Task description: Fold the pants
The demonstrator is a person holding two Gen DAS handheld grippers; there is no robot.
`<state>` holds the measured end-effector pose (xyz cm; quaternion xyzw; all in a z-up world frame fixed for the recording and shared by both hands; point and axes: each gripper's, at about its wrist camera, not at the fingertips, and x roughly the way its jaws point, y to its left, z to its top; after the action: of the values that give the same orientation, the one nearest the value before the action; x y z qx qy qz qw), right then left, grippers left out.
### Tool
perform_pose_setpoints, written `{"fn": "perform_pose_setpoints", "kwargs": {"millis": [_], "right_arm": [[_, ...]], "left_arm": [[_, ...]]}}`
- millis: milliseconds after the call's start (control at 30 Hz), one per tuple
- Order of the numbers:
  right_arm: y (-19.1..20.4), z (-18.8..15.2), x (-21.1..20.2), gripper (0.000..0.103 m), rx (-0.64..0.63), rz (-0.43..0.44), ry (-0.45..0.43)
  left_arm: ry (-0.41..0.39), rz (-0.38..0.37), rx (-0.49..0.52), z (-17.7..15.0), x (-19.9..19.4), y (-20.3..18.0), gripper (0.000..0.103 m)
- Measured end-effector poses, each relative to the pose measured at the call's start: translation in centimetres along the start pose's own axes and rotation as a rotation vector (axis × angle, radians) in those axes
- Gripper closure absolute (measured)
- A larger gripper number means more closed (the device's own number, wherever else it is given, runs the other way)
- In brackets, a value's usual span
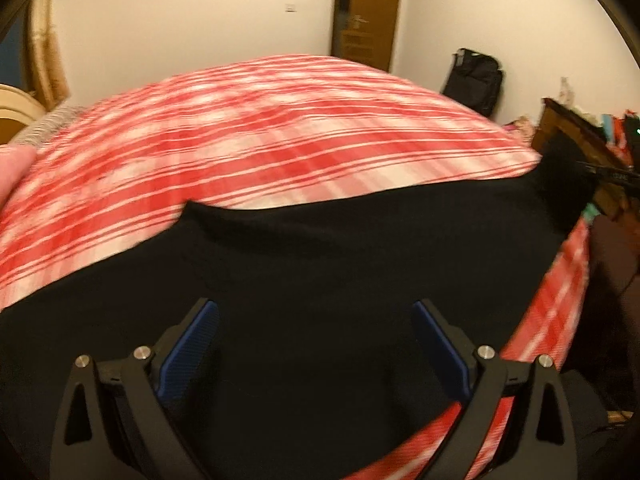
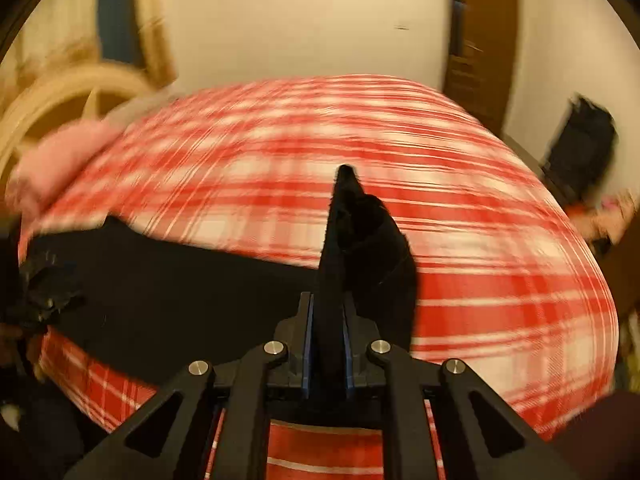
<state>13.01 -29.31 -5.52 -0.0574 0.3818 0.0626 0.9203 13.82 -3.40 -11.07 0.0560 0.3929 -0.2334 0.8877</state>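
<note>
Black fabric, the pants (image 1: 320,264), is being seen spread across the near edge of a bed covered by a red and white plaid sheet (image 1: 260,128). At the far left of the left wrist view a pink pillow (image 1: 16,168) is being cut off by the frame. The left gripper (image 1: 316,344) is being held with its jaws wide apart over the cloth; nothing is being pinched between its blue pads (image 1: 192,352), and whether they are touching the fabric below cannot be told. Further right, a black bag (image 1: 476,80) is being seen against the wall.

In the right wrist view, the right gripper (image 2: 344,216) is being kept nearly closed, with a bunch of the black cloth caught between its fingers and spilling out to the right of them; from this hold the pants are being drawn taut across the bed towards the left.

Judged from this, a fold is being started: one end of the pants is being lifted so that it can be carried over the part lying flat. The next move calls for the held end to be brought across and laid evenly, while the left gripper is being used to pin or take up the other side.

Both views are being smeared by motion blur. The waistband, legs and seams cannot be made out in the black cloth, and which end is being held cannot be told.
</note>
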Motion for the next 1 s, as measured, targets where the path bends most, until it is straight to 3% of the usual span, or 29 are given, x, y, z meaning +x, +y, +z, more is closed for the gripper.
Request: {"fn": "perform_pose_setpoints", "kwargs": {"millis": [133, 233, 333, 400, 467, 600, 767, 867, 1000], "right_arm": [[4.7, -1.4, 3.2, 0.091, -0.112, 0.018, 0.050], [6.1, -2.7, 6.4, 0.091, -0.147, 0.087, 0.146], [5.7, -3.4, 6.4, 0.085, -0.165, 0.098, 0.121], [4.2, -3.4, 5.3, 0.070, -0.128, 0.145, 0.115], [1.8, -3.7, 3.4, 0.037, -0.079, 0.181, 0.071], [-1.3, -4.5, 1.1, 0.035, -0.019, 0.200, -0.013], [-5.0, -5.1, 0.8, 0.035, 0.167, 0.223, -0.084], [-6.1, -5.4, 0.7, 0.035, 0.245, 0.250, -0.109], [-7.0, -5.5, 0.5, 0.035, 0.289, 0.241, -0.141]], "left_arm": [[0.010, -0.109, 0.018, 0.4, 0.9, -2.8, 0.004], [0.011, -0.184, 0.025, 0.7, 1.2, -4.3, 0.004], [0.010, -0.276, 0.018, 1.0, 1.7, -6.1, 0.004], [0.017, -0.324, 0.001, 1.3, 2.4, -6.7, 0.004], [0.033, -0.357, -0.008, 1.7, 3.5, -7.8, 0.005], [0.074, -0.425, -0.027, 2.6, 5.5, -10.0, 0.007], [0.111, -0.491, 0.000, 4.0, 7.7, -13.9, 0.014], [0.145, -0.496, 0.021, 4.5, 9.3, -16.0, 0.022], [0.132, -0.461, 0.038, 5.4, 10.2, -17.3, 0.022]]}}
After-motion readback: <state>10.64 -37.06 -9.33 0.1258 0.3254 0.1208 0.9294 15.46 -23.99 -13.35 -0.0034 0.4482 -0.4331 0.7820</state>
